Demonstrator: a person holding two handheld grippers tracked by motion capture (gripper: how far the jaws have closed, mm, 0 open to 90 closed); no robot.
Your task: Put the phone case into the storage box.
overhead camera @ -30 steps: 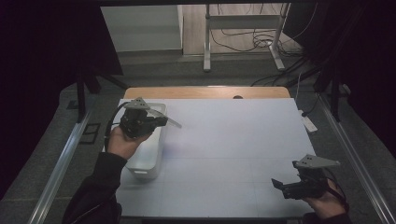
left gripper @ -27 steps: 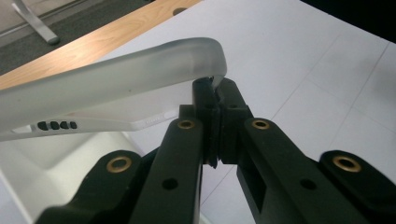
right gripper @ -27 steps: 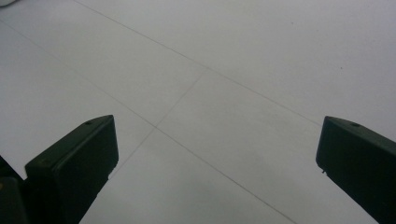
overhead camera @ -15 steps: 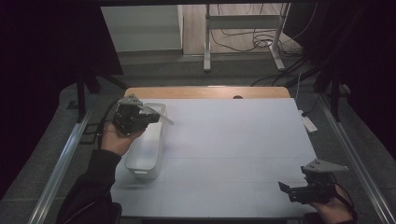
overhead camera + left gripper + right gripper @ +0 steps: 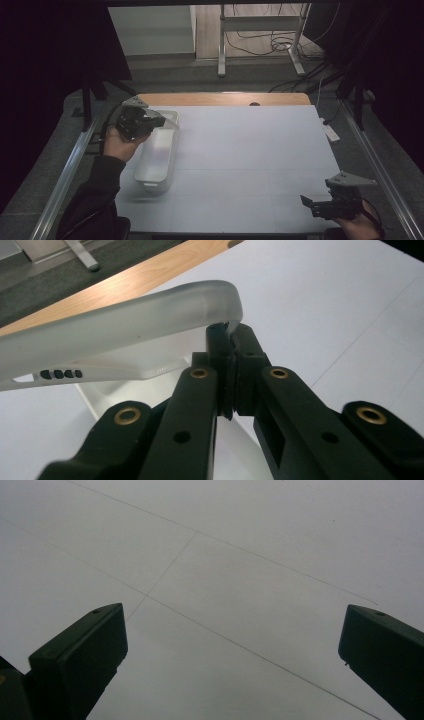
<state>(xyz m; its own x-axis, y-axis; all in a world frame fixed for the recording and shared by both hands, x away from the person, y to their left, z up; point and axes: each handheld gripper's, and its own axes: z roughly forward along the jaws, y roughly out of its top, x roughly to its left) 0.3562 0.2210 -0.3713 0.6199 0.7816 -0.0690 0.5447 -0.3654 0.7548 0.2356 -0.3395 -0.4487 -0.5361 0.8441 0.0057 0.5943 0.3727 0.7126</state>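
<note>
Two grippers: left gripper jaws pinching the translucent lid edge, right gripper jaws spread.

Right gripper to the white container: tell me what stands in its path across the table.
Nothing visible does. The right gripper hangs open at the near right corner; the white table between it and the white container is bare. The left gripper is shut on the container's lid.
</note>
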